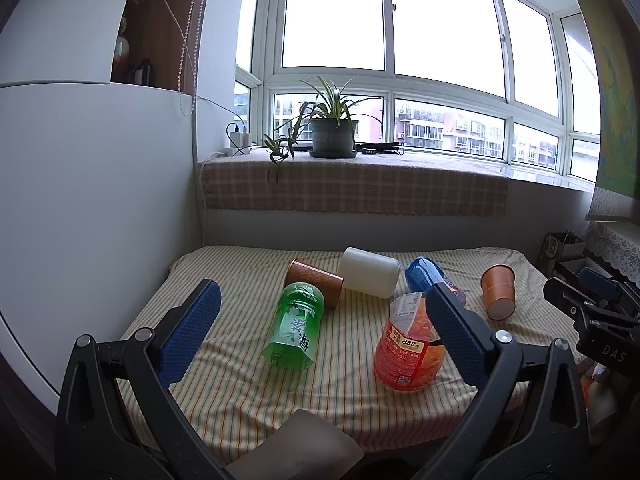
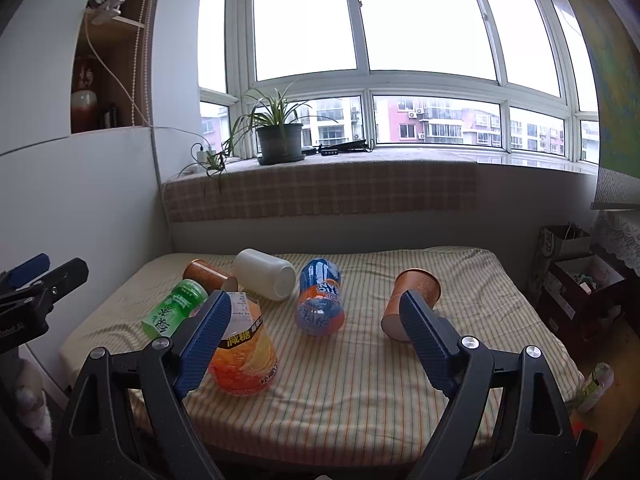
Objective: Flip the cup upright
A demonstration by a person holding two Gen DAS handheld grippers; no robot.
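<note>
Several cups lie on their sides on a striped cloth-covered table [image 1: 240,392] [image 2: 340,392]: a green one [image 1: 296,326] [image 2: 174,308], an orange-red labelled one [image 1: 408,350] [image 2: 244,356], a blue-orange one [image 1: 430,276] [image 2: 320,302], a white one [image 1: 368,274] [image 2: 266,274], a brown one at the back [image 1: 314,282] [image 2: 208,274] and a brown paper cup at the right [image 1: 498,290] [image 2: 412,296]. My left gripper [image 1: 324,304] is open and empty above the table's near edge. My right gripper [image 2: 316,308] is open and empty, also short of the cups.
A windowsill with a checked cloth [image 1: 360,188] and a potted plant [image 1: 332,136] lies behind the table. A white wall panel [image 1: 100,200] stands at the left. Boxes and bags [image 2: 576,280] sit on the floor to the right. The right gripper's body [image 1: 592,312] shows at the left view's right edge.
</note>
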